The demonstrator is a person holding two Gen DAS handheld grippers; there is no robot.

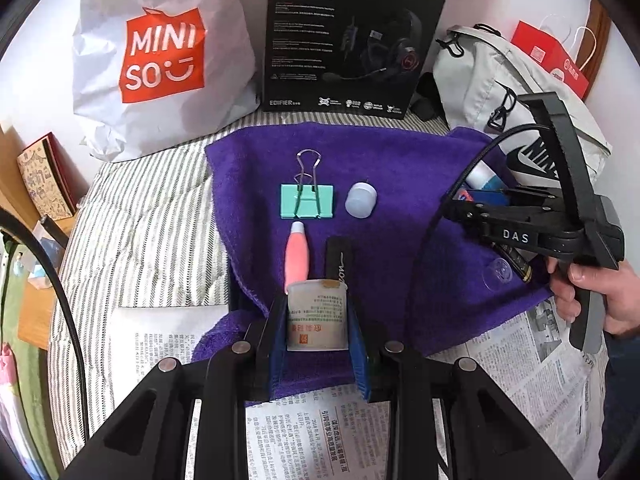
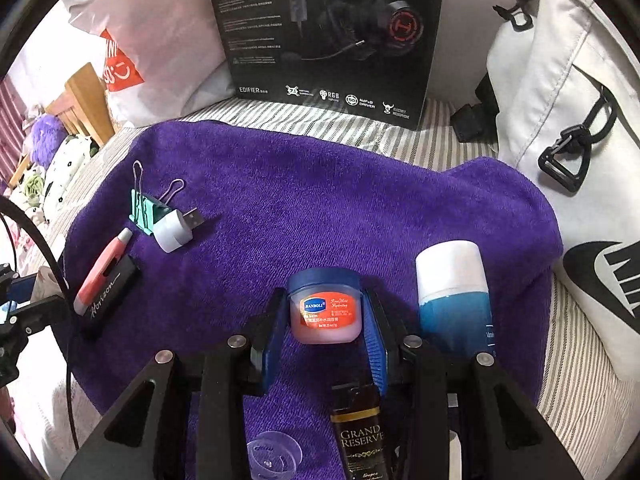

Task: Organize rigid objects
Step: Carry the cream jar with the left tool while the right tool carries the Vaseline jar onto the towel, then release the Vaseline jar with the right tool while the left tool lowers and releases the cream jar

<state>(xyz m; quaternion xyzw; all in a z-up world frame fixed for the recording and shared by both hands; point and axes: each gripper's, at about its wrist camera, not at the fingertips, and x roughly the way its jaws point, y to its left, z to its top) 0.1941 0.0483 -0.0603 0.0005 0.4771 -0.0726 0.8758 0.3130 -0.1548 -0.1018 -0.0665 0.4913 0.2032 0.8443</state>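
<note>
Purple towel [image 2: 320, 208] on striped bed: my left gripper [image 1: 316, 320] pinches a white tube [image 1: 317, 318] near the pink pen [image 1: 296, 256], right gripper [image 2: 324, 320] clamps the small jar [image 2: 325, 306]; next, I judge, set both down in line.

Clip [image 1: 307, 200] left of adapter [image 1: 361, 199] on towel [image 1: 400, 160]; pen [image 1: 296, 256] nearer; box [image 1: 352, 32] behind; jar [image 2: 324, 306] left of bottle [image 2: 454, 296].
</note>
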